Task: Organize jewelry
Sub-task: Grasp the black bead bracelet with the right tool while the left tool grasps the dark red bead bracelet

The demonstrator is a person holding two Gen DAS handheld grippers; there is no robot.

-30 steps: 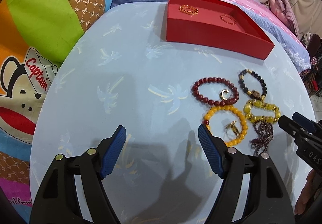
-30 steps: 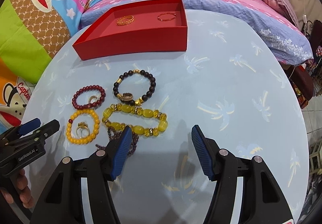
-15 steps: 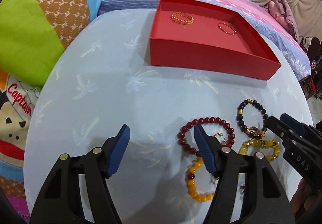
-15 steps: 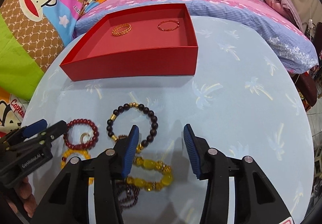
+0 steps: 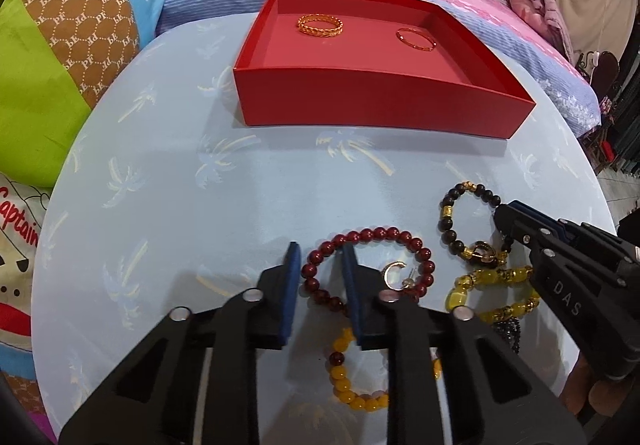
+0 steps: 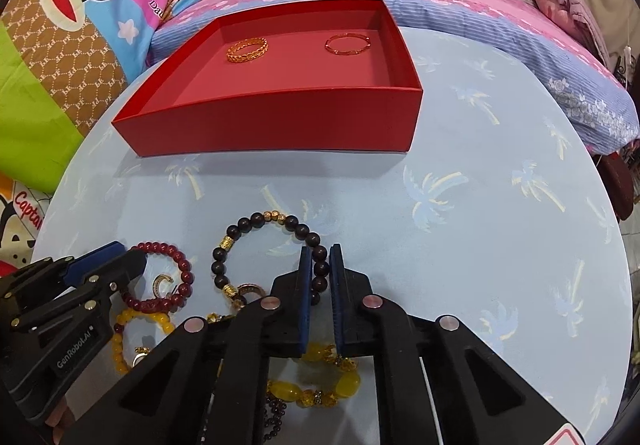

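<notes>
**On the counter, both tongs close on beads**

On the counter's near side, the right tongs (image 6: 320,257) have narrowed from wide open a second ago to a thin gap, and the blue pads now sit either side of the dark bracelet's (image 6: 256,221) right-hand beads. They look pinched on it, though the bracelet lies flat, not lifted. The left tongs (image 5: 320,257) have drawn in too, from wide open to a narrow gap straddling the left arc of the red bracelet (image 5: 376,235). Whether the pads press the beads or only bracket them, I cannot tell. Both tools also came forward over the pile in that second.

Judged from this, two pickups are starting at once, each bracelet bound for the red box (image 6: 280,125) beyond, where two gold rings (image 6: 247,49) lie already. Nothing has left the counter (image 6: 480,205) yet.

Just outside the tongs, a small hoop (image 5: 394,271) lies inside the red bracelet, and the yellow bracelet (image 5: 352,393) lies nearer the camera, partly under the left tool.

The left view shows the red bracelet's grip point plainly; the right view hides it behind the left tool's body. The right view alone shows beads between the right pads; from the left, those pads hide the contact. The chunky yellow strand (image 6: 316,389) appears whole in neither.
</notes>
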